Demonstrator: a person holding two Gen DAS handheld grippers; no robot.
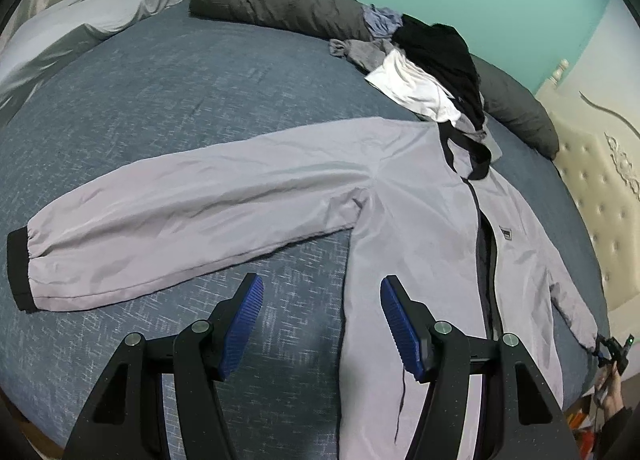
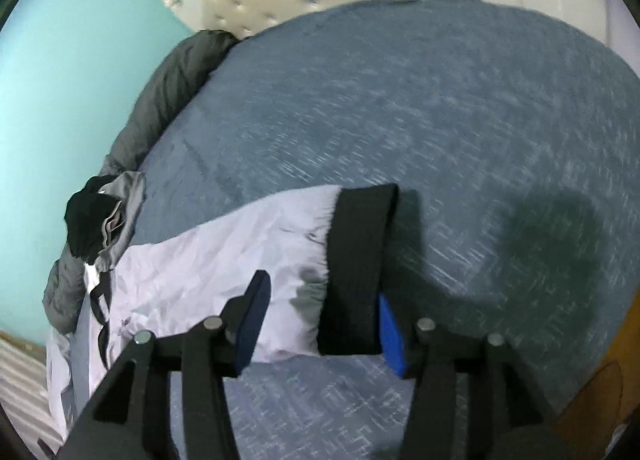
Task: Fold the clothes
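Blue-padded left gripper (image 1: 322, 324) is hanging with jaws well apart and nothing in them, over the jacket (image 1: 420, 228) side edge. Jacket is lying flat, front up, on the blue bed (image 1: 180, 92), collar pointing toward the clothes pile (image 1: 424, 60), one sleeve (image 1: 192, 216) stretching sideways. Right gripper (image 2: 320, 324) is sitting partly spread, black cuff (image 2: 356, 260) between the jaws; grip unclear.
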